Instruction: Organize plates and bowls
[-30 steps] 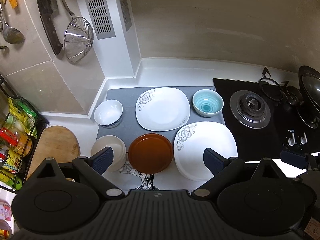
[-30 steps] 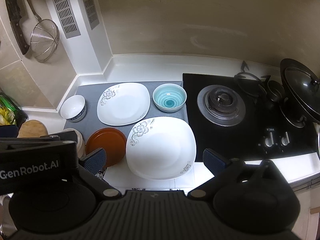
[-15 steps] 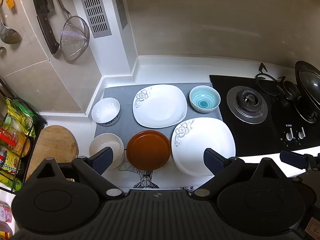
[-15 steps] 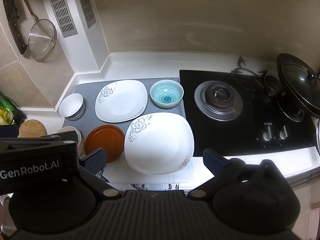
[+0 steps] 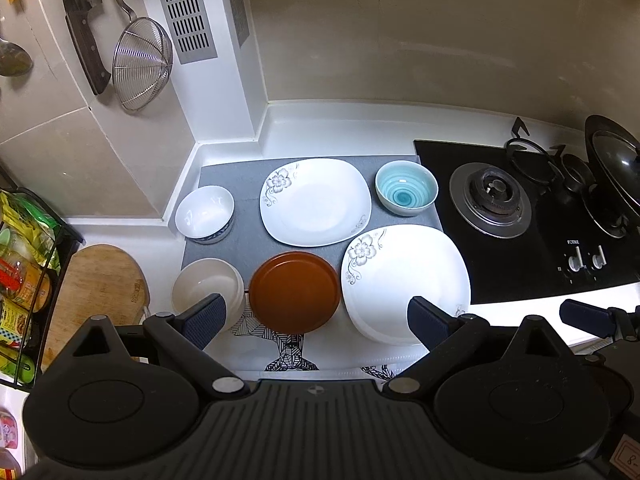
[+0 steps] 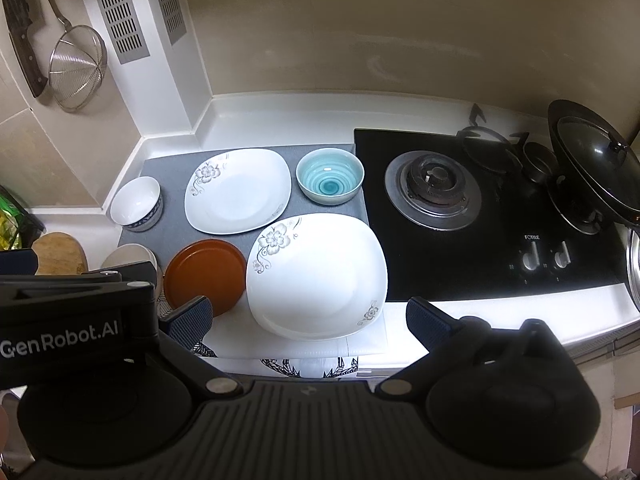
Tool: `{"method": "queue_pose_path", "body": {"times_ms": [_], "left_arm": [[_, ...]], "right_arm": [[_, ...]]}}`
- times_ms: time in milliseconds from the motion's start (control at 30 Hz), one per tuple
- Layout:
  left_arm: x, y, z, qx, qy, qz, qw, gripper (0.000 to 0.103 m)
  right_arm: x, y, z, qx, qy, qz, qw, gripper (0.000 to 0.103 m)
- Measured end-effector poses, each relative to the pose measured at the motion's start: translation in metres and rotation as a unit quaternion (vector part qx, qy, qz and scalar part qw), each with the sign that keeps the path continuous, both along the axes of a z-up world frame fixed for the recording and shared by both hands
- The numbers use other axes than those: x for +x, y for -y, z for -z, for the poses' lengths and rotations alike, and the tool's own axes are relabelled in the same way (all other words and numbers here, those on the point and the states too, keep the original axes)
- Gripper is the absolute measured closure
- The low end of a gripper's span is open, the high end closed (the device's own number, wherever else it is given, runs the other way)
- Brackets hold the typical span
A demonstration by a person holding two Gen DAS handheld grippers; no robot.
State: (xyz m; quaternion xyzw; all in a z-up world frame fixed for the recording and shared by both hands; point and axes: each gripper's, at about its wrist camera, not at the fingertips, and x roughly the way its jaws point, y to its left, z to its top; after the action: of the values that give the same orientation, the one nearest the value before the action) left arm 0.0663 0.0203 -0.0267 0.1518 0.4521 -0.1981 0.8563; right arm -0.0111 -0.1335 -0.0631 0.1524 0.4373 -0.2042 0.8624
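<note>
Plates and bowls lay spread on the grey mat (image 5: 224,256) beside the stove (image 6: 460,216) (nothing stacked yet), and you held both the left gripper (image 5: 316,318) and right gripper (image 6: 308,318) wide open, empty, hovering above, so the next move called for picking one dish.

Six dishes, all upright and empty, placed relative to the grey mat (image 5: 224,178).

- Far white square plate (image 5: 316,202), grey flower print: flat on the mat, centre.
- Blue bowl (image 5: 406,188), spiral-glazed inside: on the mat's right end, near that plate.
- Small white bowl (image 5: 205,213), blue band at base: on the mat's left edge.
- Near white square plate (image 5: 406,280), same flower print: overhangs the mat's near right corner.
- Brown round plate (image 5: 295,291): at the mat's near edge, just beside the near square plate.
- Cream bowl (image 5: 206,286): off the mat's near left corner, beside the brown plate.
</note>
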Motion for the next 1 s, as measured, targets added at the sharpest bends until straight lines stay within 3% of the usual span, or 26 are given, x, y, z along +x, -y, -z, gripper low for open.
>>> {"method": "queue_pose_path", "body": {"times_ms": [567, 867, 933, 1000], "left_arm": [[0.035, -0.016, 0.012, -0.006, -0.013, 0.038, 0.9992, 0.005], [0.052, -0.015, 0.035, -0.013, -0.024, 0.076, 0.9967, 0.005], [0.064, -0.018, 0.047, -0.047, -0.057, 0.083, 0.9938, 0.005], [0.087, -0.033, 0.062, -0.116, -0.100, 0.046, 0.9872, 0.005]], "right_arm": [[0.027, -0.019, 0.008, 0.003, -0.009, 0.034, 0.999, 0.000], [0.037, -0.018, 0.032, 0.026, -0.003, 0.060, 0.998, 0.000], [0.034, -0.006, 0.041, 0.042, 0.016, 0.055, 0.998, 0.000], [0.024, 0.017, 0.047, 0.029, 0.050, 0.093, 0.994, 0.000]]}}
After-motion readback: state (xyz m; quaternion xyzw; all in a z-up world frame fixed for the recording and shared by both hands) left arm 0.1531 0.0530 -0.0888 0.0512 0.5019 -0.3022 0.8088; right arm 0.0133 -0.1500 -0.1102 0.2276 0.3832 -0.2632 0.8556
